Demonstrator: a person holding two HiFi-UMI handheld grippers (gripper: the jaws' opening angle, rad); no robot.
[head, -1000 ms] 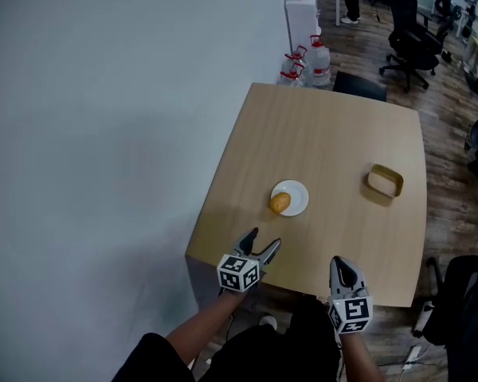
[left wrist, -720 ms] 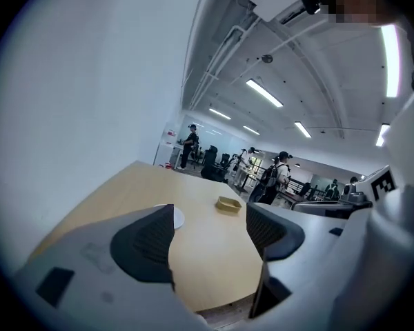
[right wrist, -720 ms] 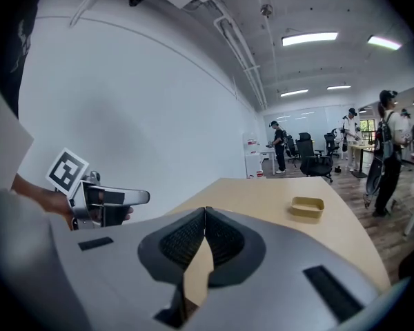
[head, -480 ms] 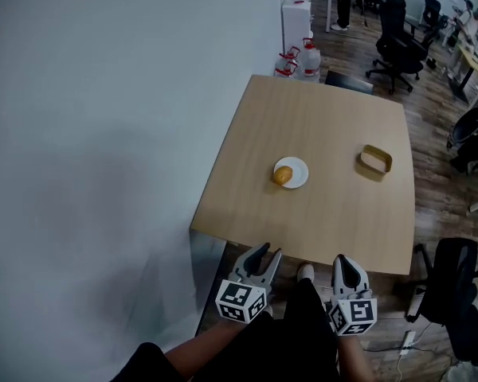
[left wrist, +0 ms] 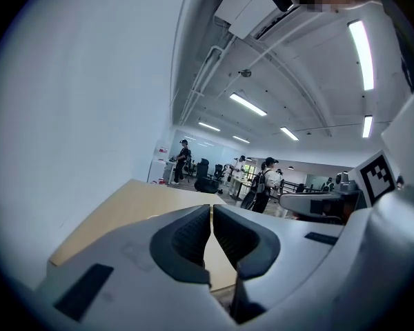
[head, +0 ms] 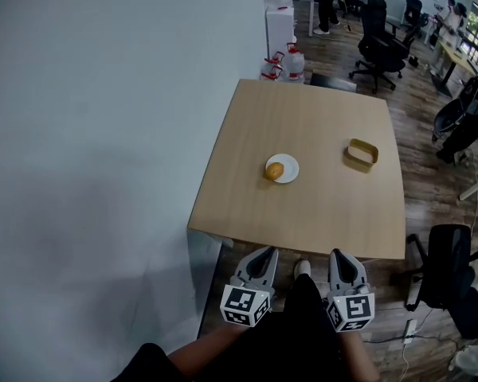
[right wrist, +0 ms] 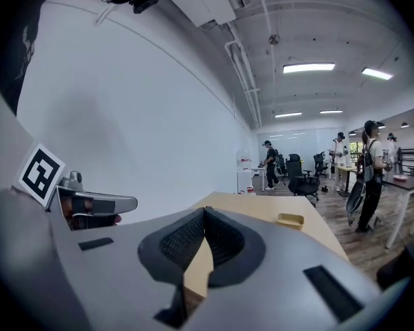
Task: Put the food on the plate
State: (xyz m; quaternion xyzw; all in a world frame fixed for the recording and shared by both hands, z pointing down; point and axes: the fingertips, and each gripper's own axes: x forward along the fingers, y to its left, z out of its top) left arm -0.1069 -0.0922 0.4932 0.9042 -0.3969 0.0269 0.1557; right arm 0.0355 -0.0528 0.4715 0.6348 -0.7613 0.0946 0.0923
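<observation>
In the head view an orange-brown bun lies on the left part of a small white plate near the middle of the wooden table. Both grippers are held off the table's near edge, close to the person's body. My left gripper is shut with nothing in it; in the left gripper view its pads meet. My right gripper is shut and empty too, and its pads touch in the right gripper view. Neither gripper view shows the plate or the bun.
A shallow yellow container sits on the table's right side, also in the right gripper view. A white wall runs along the left. Water jugs stand beyond the table's far edge. Black office chairs and people are around.
The left gripper's jaws went from wide open to shut. Both grippers drew back from over the table's near edge toward the body, and the table now sits farther away in the head view.
</observation>
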